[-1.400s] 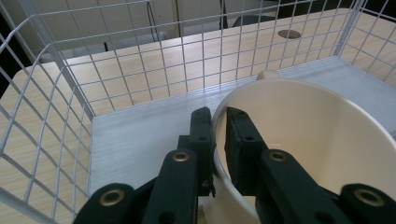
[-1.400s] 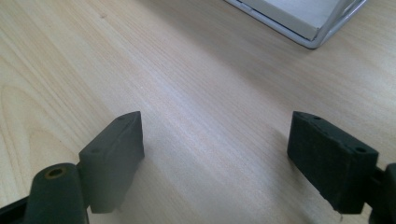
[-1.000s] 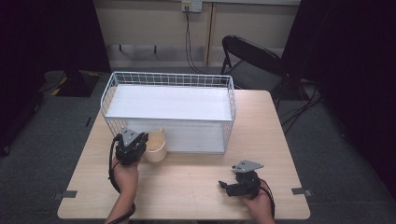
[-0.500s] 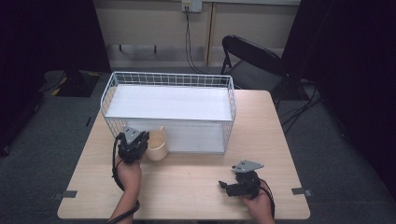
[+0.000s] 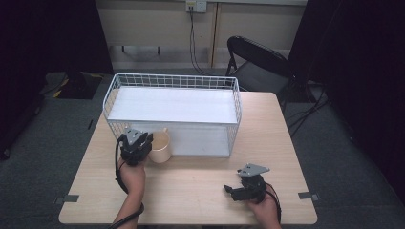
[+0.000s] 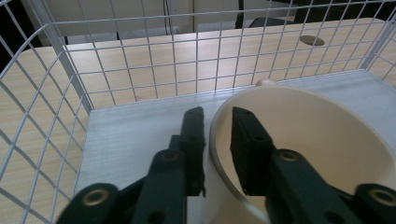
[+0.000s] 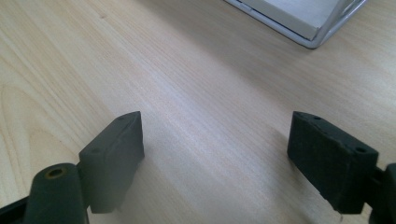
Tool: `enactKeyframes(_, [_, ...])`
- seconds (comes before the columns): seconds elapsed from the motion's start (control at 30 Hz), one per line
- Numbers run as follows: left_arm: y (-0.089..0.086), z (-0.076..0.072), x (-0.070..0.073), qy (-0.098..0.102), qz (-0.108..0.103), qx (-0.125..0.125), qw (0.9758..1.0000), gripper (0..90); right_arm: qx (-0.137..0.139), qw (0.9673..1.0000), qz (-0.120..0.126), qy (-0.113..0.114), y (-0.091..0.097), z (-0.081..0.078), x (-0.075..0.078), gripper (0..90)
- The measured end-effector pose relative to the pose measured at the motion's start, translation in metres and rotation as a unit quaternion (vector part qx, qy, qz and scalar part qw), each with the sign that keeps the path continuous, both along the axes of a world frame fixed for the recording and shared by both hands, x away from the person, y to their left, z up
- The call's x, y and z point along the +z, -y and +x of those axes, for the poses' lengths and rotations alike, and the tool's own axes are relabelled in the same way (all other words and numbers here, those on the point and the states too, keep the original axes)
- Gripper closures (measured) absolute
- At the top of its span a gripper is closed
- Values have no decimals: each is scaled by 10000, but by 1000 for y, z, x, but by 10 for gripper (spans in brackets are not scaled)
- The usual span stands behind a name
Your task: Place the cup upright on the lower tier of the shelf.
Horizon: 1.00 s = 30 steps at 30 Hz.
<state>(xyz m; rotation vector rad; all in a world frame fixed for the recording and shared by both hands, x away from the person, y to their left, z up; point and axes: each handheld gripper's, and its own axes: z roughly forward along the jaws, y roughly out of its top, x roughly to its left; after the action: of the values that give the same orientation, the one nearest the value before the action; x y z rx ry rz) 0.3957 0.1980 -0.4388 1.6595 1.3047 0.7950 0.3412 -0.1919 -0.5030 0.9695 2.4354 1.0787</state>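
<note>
In the high view a person's two forearms come in from the near edge of a light wooden table (image 5: 191, 191), each hand holding a gripper; the left gripper (image 5: 143, 145) is at the front left corner of a white wire basket (image 5: 236, 109), hard against a cream cup (image 5: 160, 147); the cup stands upright, right at the basket's front wall near its left end, though that view does not settle whether it is inside or outside the wire; in the left gripper view the cup (image 6: 327, 144) has wire mesh behind it and to its left, with a white sheet (image 6: 121, 140) under and beside it, so it appears to sit within the basket (image 6: 60, 56); the left gripper (image 6: 217, 135) straddles the cup's near rim, one black jaw outside the wall and the other inside the bowl; its jaws have just been opening, and a thin gap shows between the rim and each pad, so the grip on the cup reads as released with the wall between them; a small rounded part, perhaps a handle, peeks over the far rim; the right gripper (image 5: 234, 190) lies low over the table near the front right, well apart from cup and basket; in the right gripper view its jaws (image 7: 215, 158) stand wide open with bare wood between them, and a corner of the basket (image 7: 317, 37) shows at the upper right
</note>
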Motion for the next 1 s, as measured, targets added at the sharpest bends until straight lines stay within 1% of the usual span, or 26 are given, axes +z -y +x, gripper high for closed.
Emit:
enactKeyframes(0.07, [0, 0, 1, 30, -67, 10, 10000, 669, 0, 10000, 1, -1, 0, 0, 0, 179])
enactKeyframes(0.13, [0, -1, 2, 13, -67, -27, 10000, 631, 0, 10000, 0, -1, 0, 0, 0, 179])
enactKeyframes(0.17, [0, -1, 1, 23, -101, -26, 9999, 604, 0, 10000, 1, -1, 0, 0, 0, 179])
enactKeyframes(0.3, [-2, -4, 2, -66, -169, -110, 9998, 500, 0, 10000, 0, 0, 0, 0, 0, 179])
enactKeyframes(0.33, [-3, -5, 2, -35, -233, -129, 9996, 470, 0, 10000, 0, -1, 0, 0, 0, 179])
enactKeyframes(0.4, [-4, -8, 4, 16, -295, -178, 9994, 430, 0, 10000, 1, 0, 0, 0, 0, 179])
enactKeyframes(0.47, [-6, -10, 6, -26, -330, -278, 9991, 406, 0, 10000, 0, 0, 0, 0, 0, 179])
enactKeyframes(0.5, [-6, -11, 7, -26, -313, -317, 9990, 390, 0, 10000, -1, -1, 0, 0, 0, 179])
enactKeyframes(0.53, [-7, -13, 8, 17, -271, -379, 9989, 381, -2, 10000, 1, -1, 0, 0, 0, 179])
enactKeyframes(0.6, [-7, -16, 10, 39, -158, -486, 9987, 347, -1, 10000, 0, 0, 0, 0, 0, 179])
enactKeyframes(0.63, [-7, -18, 11, 78, -202, -543, 9983, 335, -1, 10000, 1, 0, 0, 0, 0, 179])
enactKeyframes(0.7, [-9, -20, 13, 99, -169, -619, 9979, 331, -1, 10000, 1, 0, 0, 0, 0, 179])
enactKeyframes(0.73, [-9, -21, 14, 117, -197, -652, 9976, 322, -1, 10000, 1, -1, 0, 0, 0, 179])
enactKeyframes(0.77, [-10, -22, 14, 91, -195, -693, 9974, 316, 0, 10000, 0, 0, 0, 0, 0, 179])
enactKeyframes(0.83, [-9, -23, 15, 62, -330, -736, 9967, 303, -1, 10000, 1, -1, 0, 0, 0, 179])
enactKeyframes(0.87, [-9, -24, 15, 27, -225, -787, 9966, 300, -2, 10000, 1, -1, 0, 0, 0, 179])
enactKeyframes(0.97, [-10, -26, 15, 64, -148, -827, 9964, 284, -6, 10000, 1, -1, 0, 0, 0, 179])
enactKeyframes(1.0, [-9, -27, 14, 76, -258, -832, 9962, 267, -8, 10000, 1, 0, 0, 0, 0, 179])
